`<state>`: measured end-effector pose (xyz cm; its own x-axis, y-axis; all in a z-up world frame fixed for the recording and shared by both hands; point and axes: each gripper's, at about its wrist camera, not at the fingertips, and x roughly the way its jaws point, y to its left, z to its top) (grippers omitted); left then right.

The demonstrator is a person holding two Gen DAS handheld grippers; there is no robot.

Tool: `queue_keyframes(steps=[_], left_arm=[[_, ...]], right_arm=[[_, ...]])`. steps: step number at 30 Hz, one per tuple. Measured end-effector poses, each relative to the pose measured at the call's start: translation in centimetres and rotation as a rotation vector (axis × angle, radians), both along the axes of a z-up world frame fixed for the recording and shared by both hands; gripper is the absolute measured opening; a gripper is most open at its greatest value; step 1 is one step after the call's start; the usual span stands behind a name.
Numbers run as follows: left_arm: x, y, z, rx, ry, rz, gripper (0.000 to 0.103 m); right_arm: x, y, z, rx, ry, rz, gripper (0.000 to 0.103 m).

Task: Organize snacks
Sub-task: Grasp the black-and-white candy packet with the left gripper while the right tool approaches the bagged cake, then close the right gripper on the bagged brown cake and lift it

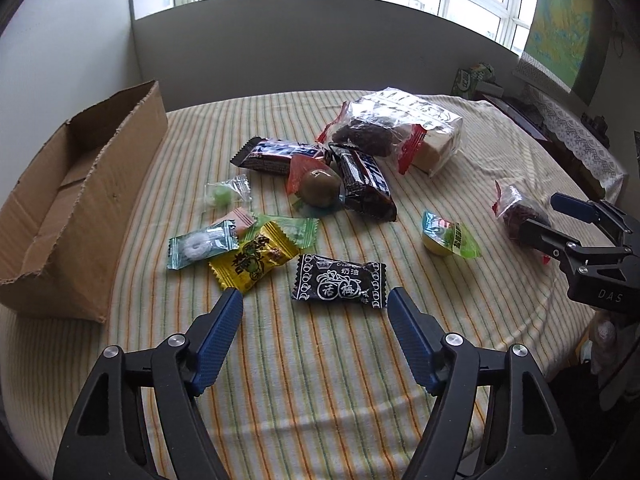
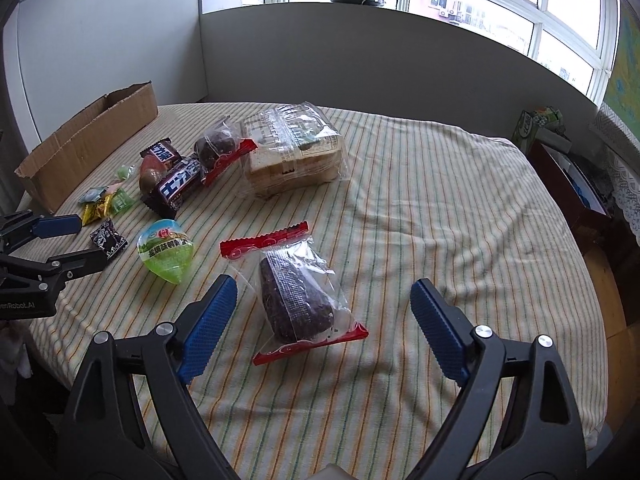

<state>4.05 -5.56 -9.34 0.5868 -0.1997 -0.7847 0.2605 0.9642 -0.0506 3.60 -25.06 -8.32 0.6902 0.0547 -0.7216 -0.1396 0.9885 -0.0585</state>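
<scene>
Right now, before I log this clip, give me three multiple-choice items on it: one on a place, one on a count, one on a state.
1. Where does the cardboard box stand on the striped tablecloth?
A. at the left edge
B. in the middle
C. at the right edge

2. How many dark chocolate bars lie in the pile?
A. one
B. two
C. four

3. What state is the right gripper in?
A. shut on a snack
B. open, holding nothing
C. out of view

Answers:
1 A: in the left wrist view the box sits left of all the snacks.
2 B: one chocolate bar and a second chocolate bar flank the wrapped egg.
3 B: its fingers stand wide apart either side of the red-edged cake packet, not touching it.
</scene>
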Motion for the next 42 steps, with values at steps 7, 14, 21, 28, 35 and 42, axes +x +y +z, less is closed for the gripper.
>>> queue_keyframes(steps=[7,14,21,28,35,42], left_arm=[[1.5,-0.5,-0.3,0.020,0.023,-0.010,0.075],[1.3,-1.6,-0.6,0.052,0.007,-0.041,0.072],[0.9,-1.9,-0.5,0.076,-0.018,-0.040,0.052],[0.4,-2.2,-0.4,0.084,-0.032,-0.053,0.038],[0.3,-1.9,-0.3,0.071,-0.031,-0.048,0.033],[0.1,-1.3,0.0,0.054,-0.036,-0.032,0.032]], right_arm=[[1.0,0.0,-0.8,0.013,0.039,0.010,0.091],[1.5,0.7,-1.0,-0.003,0.051,0.027,0.091],[2.0,0.2,-1.4,0.034,0.094,0.025,0.072],[1.8,0.5,-1.2,0.024,0.083,0.028,0.052],[1.5,0.2,-0.9,0.047,0.073,0.006,0.045],[0.8,0.1,0.2,0.061,0.024,-0.022,0.044]])
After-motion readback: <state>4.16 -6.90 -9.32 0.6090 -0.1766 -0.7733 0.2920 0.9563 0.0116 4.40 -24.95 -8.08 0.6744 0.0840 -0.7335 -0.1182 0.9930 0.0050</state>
